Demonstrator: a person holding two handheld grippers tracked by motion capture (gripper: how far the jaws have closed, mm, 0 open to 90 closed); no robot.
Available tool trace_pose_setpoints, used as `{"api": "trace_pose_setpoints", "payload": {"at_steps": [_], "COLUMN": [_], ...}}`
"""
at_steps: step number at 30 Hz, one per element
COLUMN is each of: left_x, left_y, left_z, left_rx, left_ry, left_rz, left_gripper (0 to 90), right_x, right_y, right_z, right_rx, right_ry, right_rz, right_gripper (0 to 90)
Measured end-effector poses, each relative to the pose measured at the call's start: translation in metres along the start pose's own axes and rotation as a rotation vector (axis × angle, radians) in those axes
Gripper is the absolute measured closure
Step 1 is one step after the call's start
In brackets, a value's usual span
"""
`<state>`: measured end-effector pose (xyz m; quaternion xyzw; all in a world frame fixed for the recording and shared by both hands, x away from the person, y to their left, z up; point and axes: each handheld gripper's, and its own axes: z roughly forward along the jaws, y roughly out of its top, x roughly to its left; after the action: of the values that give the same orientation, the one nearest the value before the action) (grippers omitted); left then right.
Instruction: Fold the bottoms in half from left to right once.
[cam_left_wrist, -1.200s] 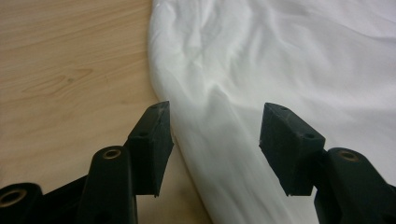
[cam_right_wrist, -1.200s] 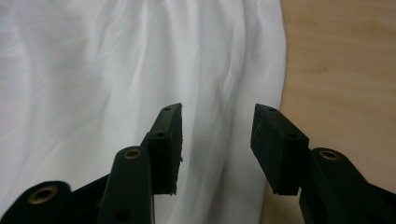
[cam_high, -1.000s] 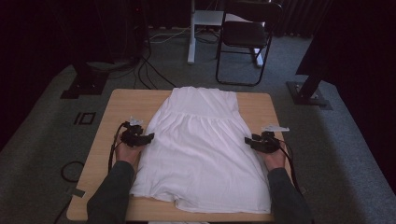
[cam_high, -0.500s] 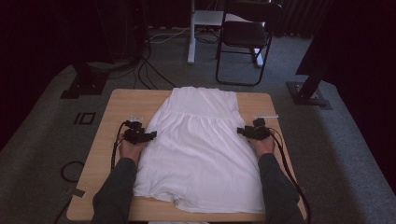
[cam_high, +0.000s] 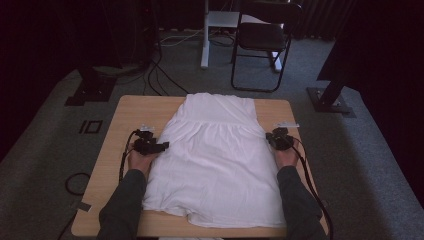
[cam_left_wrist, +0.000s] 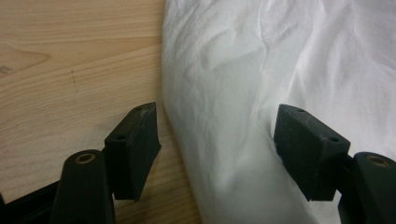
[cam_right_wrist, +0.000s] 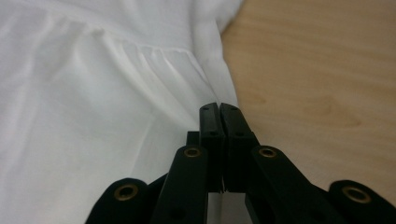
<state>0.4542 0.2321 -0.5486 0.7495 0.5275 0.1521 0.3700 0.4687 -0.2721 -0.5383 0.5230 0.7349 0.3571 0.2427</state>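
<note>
A white dress (cam_high: 220, 160) lies flat in the middle of the frame on the wooden worktop (cam_high: 125, 112). At its right edge, the right tongs (cam_high: 274, 138) have just snapped together and are clenched, pinching the cloth edge just under the gathered seam. At its left edge, the left tongs (cam_high: 165, 146) are spread apart, with the cloth edge lying between the two black pads, not squeezed. A black chair (cam_high: 262, 40) stands on the floor at the top.

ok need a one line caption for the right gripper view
Right gripper shut at the edge of the white dress on the wooden table.
</note>
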Motion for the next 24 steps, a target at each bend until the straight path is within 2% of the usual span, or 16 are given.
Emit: {"api": "trace_pose_setpoints", "payload": {"at_steps": [2,3,4,5,6,7,8,9,11,13,14,15,16,20,23,24], "left_x": [-0.001,-0.001,-0.002,-0.006,-0.006,-0.011,-0.011,-0.014,-0.014,-0.014,-0.014,-0.018,-0.018,-0.029,-0.034,-0.035], "left_y": [0.0,0.001,0.002,0.003,0.003,0.003,0.003,-0.003,-0.007,-0.021,-0.021,-0.032,-0.032,-0.049,-0.067,-0.072], "left_z": [0.001,0.001,0.001,0.002,0.002,0.0,0.0,-0.006,-0.01,-0.025,-0.025,-0.034,-0.034,-0.047,-0.063,-0.066], "left_rx": [-0.005,0.0,0.017,0.053,0.053,0.072,0.072,0.071,0.064,0.032,0.032,0.02,0.02,0.02,0.014,0.016], "left_ry": [-0.01,-0.022,-0.047,-0.053,-0.053,-0.04,-0.04,-0.028,-0.03,-0.05,-0.05,-0.048,-0.048,-0.031,-0.04,-0.04], "left_rz": [-0.002,0.0,0.004,0.024,0.024,0.062,0.062,0.09,0.099,0.105,0.105,0.131,0.131,0.181,0.186,0.187], "left_gripper": [36.3,42.2,53.6,70.6,84.4,85.7,86.4,86.6,86.7,86.8,86.8,86.8,86.8,86.8,86.7,86.6], "right_x": [0.0,0.0,0.0,0.0,0.0,-0.003,-0.003,-0.007,-0.009,-0.01,-0.01,-0.008,-0.008,0.003,0.012,0.018], "right_y": [-0.004,-0.005,-0.006,-0.007,-0.007,-0.012,-0.012,-0.015,-0.019,-0.024,-0.024,-0.03,-0.03,-0.043,-0.054,-0.062], "right_z": [0.008,0.01,0.013,0.014,0.014,0.015,0.015,0.012,0.008,0.003,0.003,-0.004,-0.004,-0.019,-0.032,-0.042], "right_rx": [0.028,0.038,0.049,0.061,0.061,0.054,0.054,0.049,0.046,0.046,0.046,0.051,0.051,0.057,0.064,0.065], "right_ry": [-0.015,-0.021,-0.022,-0.023,-0.023,-0.008,-0.008,0.015,0.031,0.047,0.047,0.063,0.063,0.067,0.082,0.091], "right_rz": [0.009,0.011,0.014,0.017,0.017,0.042,0.042,0.086,0.098,0.092,0.092,0.087,0.087,0.049,0.038,0.03], "right_gripper": [87.7,87.5,87.3,86.9,86.9,86.8,86.8,88.0,88.6,88.8,88.8,89.0,89.0,89.1,89.1,89.1]}}
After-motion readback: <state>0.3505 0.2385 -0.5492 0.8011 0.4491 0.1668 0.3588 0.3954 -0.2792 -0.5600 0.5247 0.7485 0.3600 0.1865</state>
